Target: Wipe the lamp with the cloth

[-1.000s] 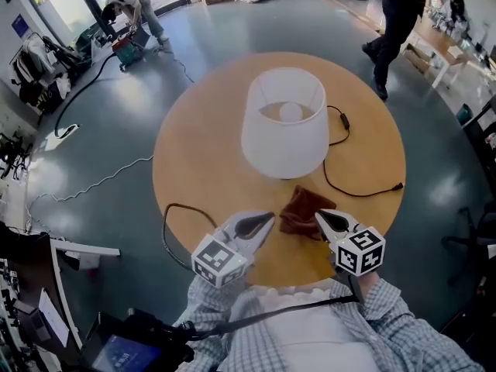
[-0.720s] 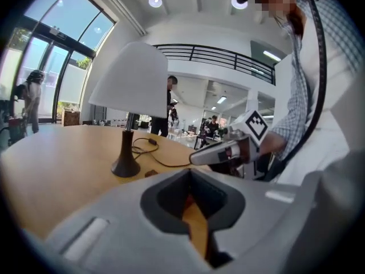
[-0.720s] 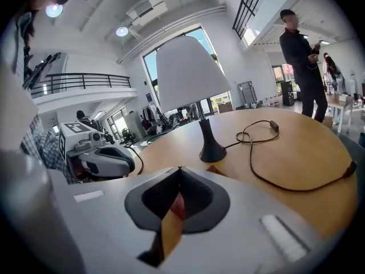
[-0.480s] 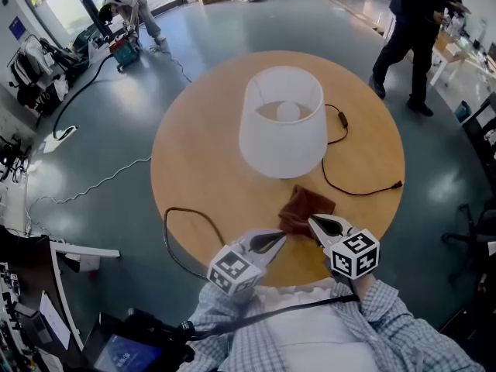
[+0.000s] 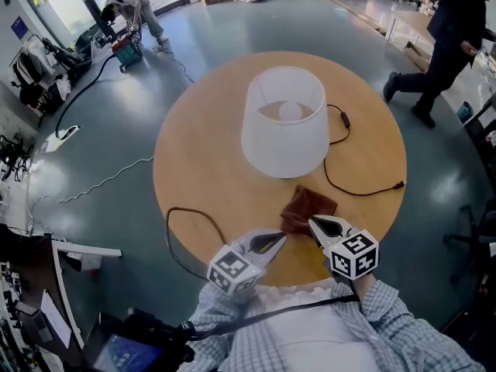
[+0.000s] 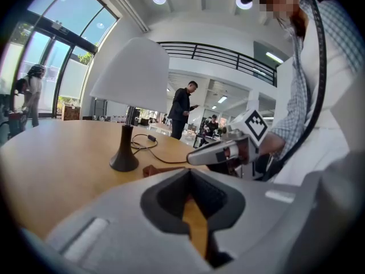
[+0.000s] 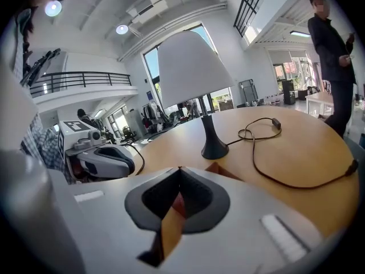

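- Lamp (image 5: pixel 283 122) stands upright near the middle of the round wooden counter (image 5: pixel 201 161), long axis vertical, and the open top of its white shade faces up.
- Bulb (image 5: pixel 290 111) shows inside the shade; a dark flared base (image 7: pixel 214 147) rests on the counter.
- Black cord (image 5: pixel 349 184) runs from the lamp and loops toward the counter's right edge.
- Cloth (image 5: pixel 306 208) is rust-brown and crumpled. It lies on the counter between the lamp and the grippers, with its longer side running from the lamp toward the person.
- Right hand-held gripper (image 5: pixel 322 225) is clenched with nothing between its jaws, its tip over the cloth's near edge.
- Left hand-held gripper (image 5: pixel 277 239) is clenched and empty, just beside the cloth's near left corner, angled toward the right one.
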